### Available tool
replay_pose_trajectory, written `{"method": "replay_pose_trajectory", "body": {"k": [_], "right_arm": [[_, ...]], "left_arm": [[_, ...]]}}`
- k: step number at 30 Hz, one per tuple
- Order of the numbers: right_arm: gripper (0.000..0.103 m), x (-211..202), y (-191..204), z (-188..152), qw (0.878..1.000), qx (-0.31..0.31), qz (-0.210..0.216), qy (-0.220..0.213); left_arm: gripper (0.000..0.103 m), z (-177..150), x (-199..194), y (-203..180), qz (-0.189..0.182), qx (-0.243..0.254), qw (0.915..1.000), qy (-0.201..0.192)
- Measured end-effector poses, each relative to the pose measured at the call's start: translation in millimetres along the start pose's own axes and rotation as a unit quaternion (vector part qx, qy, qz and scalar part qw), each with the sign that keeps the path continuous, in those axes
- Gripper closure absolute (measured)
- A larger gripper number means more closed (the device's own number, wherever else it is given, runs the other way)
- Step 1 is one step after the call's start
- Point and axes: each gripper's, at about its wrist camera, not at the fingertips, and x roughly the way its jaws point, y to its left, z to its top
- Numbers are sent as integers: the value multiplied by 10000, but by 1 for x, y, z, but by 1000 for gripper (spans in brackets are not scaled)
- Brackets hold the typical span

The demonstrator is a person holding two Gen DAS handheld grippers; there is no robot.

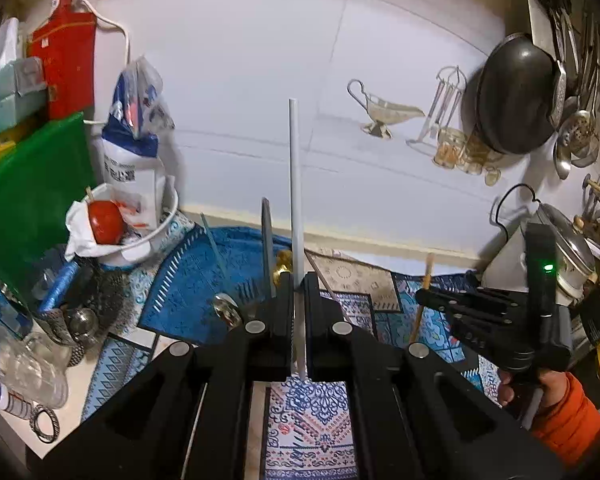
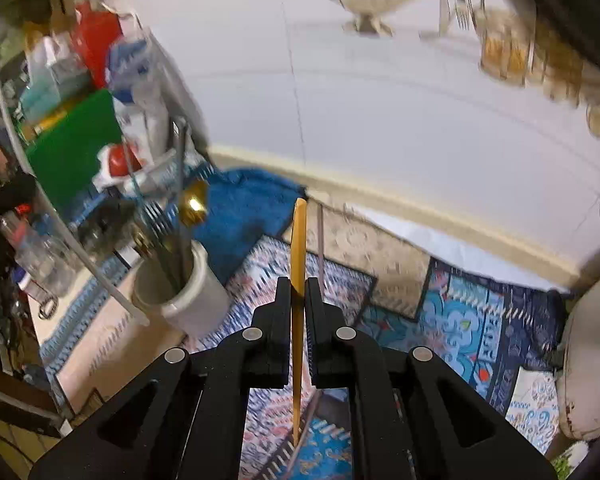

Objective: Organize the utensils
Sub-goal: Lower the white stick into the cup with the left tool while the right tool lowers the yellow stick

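Note:
My left gripper [image 1: 299, 280] is shut on a long white stick [image 1: 295, 184] that points up and away between its fingers. It also shows in the right wrist view [image 2: 112, 288], slanting beside a white ceramic utensil holder [image 2: 188, 300] that holds a gold spoon [image 2: 194, 202], a fork and other utensils. My right gripper [image 2: 299, 286] is shut on a wooden stick [image 2: 298, 264], held above the patterned mats. The right gripper also appears in the left wrist view [image 1: 436, 296], with the wooden stick [image 1: 424, 292] in it. A thin utensil [image 2: 320, 236] lies on the mat ahead.
Patterned mats [image 2: 452, 320] and a blue towel [image 2: 244, 208] cover the counter. At left stand a green board [image 1: 24, 200], a white bowl with a red item [image 1: 140, 236], bags and bottles. A black wok [image 1: 516, 92], hanging utensils and a gravy boat [image 1: 384, 114] line the wall.

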Motion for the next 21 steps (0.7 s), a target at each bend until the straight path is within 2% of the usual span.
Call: {"method": "replay_pose_trajectory", "body": {"k": [12, 16, 21], "right_arm": [[97, -40, 36, 66, 9931, -76, 447, -1081], [97, -42, 54, 83, 9901, -164, 631, -1245], [97, -22, 72, 88, 9904, -283, 775, -1112]], "left_arm": [[100, 22, 6, 21, 212, -96, 9996, -187], [100, 21, 20, 30, 224, -136, 9996, -63], [100, 15, 43, 43, 206, -252, 9992, 211]]}}
